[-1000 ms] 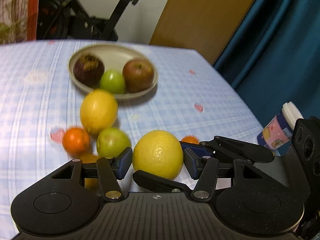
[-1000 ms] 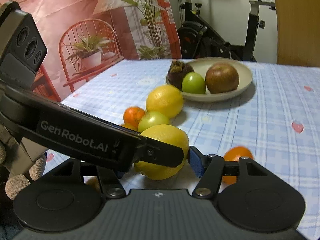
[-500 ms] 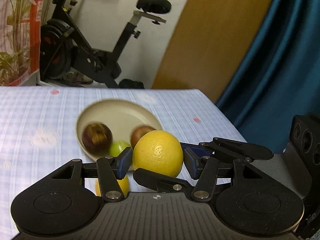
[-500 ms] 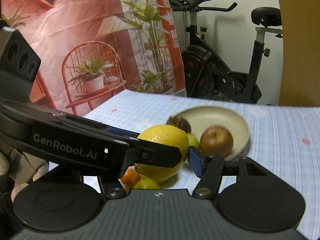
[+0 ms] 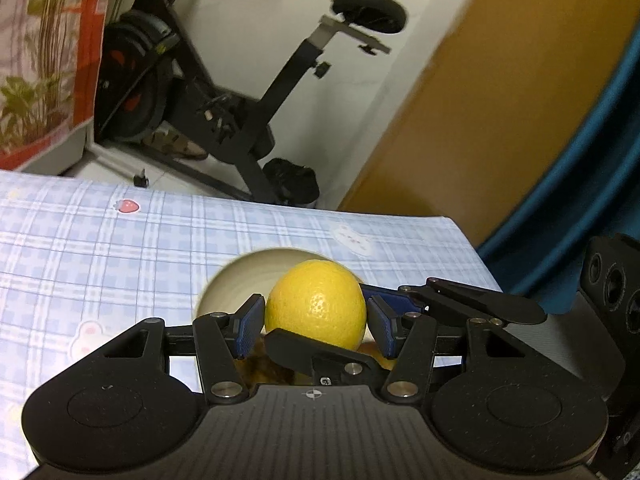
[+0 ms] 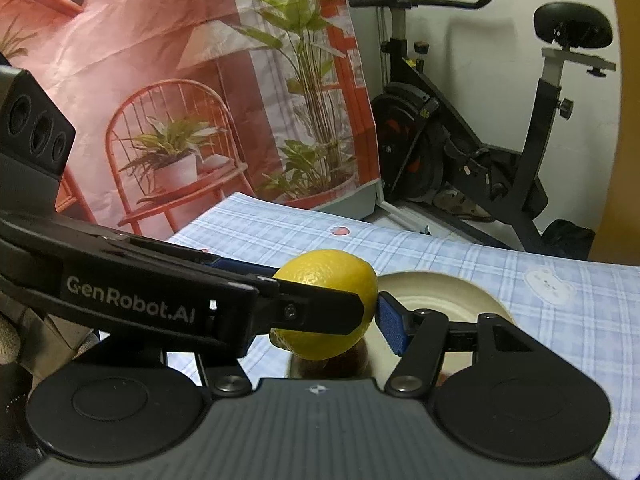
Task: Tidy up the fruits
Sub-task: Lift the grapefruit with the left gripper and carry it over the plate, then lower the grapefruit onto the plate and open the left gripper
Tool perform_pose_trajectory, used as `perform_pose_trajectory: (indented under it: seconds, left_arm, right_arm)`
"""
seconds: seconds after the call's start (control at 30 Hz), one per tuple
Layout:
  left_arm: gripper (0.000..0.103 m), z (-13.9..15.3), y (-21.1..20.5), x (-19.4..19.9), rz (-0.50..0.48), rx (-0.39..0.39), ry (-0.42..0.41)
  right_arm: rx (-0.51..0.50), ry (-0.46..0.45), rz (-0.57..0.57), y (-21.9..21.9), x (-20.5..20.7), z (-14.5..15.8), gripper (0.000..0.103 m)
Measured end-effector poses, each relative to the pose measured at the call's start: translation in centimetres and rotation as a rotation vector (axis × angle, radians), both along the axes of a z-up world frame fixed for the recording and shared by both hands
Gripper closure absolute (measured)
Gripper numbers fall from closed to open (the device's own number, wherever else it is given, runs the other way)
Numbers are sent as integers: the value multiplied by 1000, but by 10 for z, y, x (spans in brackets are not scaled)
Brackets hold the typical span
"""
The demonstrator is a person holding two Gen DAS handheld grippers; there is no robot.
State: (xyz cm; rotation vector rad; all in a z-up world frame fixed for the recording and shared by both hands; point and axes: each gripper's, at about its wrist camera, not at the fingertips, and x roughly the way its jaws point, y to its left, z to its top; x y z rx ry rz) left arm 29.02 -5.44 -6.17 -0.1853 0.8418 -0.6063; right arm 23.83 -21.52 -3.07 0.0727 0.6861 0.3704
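The yellow lemon (image 5: 316, 304) sits between the blue pads (image 5: 249, 326) of the left hand-held gripper (image 5: 314, 322). Both pads press on its sides, so this gripper is clamped on the fruit. The right hand-held gripper (image 6: 332, 312) closes on the same lemon (image 6: 328, 276): its blue right pad (image 6: 390, 326) lies against the peel, while the left gripper's finger crosses in front and hides the other pad. The lemon is held clear of the counter (image 5: 100, 248), just above and in front of the beige plate (image 5: 240, 276). Dark and orange fruit (image 5: 264, 364) shows dimly under the left gripper's fingers; what kind cannot be told.

The counter (image 6: 480, 268) wears a pale blue checked cloth with small strawberry prints. Beyond its far edge stand a black exercise bike (image 6: 480, 152) against a white wall, a printed backdrop of plants and a red chair (image 6: 172, 152), a wooden door (image 5: 500, 100) and a teal curtain (image 5: 592, 168).

Both grippers point forward and somewhat downward, their tips meeting at the fruit. A gloved hand (image 6: 12, 328) shows at the right view's left edge.
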Motion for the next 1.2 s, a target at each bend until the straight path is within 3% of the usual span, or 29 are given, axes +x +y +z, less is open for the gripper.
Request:
perform_pose_trajectory:
  seconds: [0.33, 0.67, 0.93, 1.2]
  left_arm:
    - [44, -35, 3, 52, 41, -36, 95]
    - [44, -59, 4, 59, 49, -21, 138]
    - [44, -46, 8, 47, 66, 11, 87]
    - [44, -12, 23, 22, 114, 54, -3]
  right_arm:
    - [17, 104, -10, -8, 68, -35, 40]
    - [3, 182, -20, -10, 86, -61, 40]
    - [-66, 189, -30, -1, 84, -61, 39]
    - [-102, 146, -36, -1, 62, -39, 36]
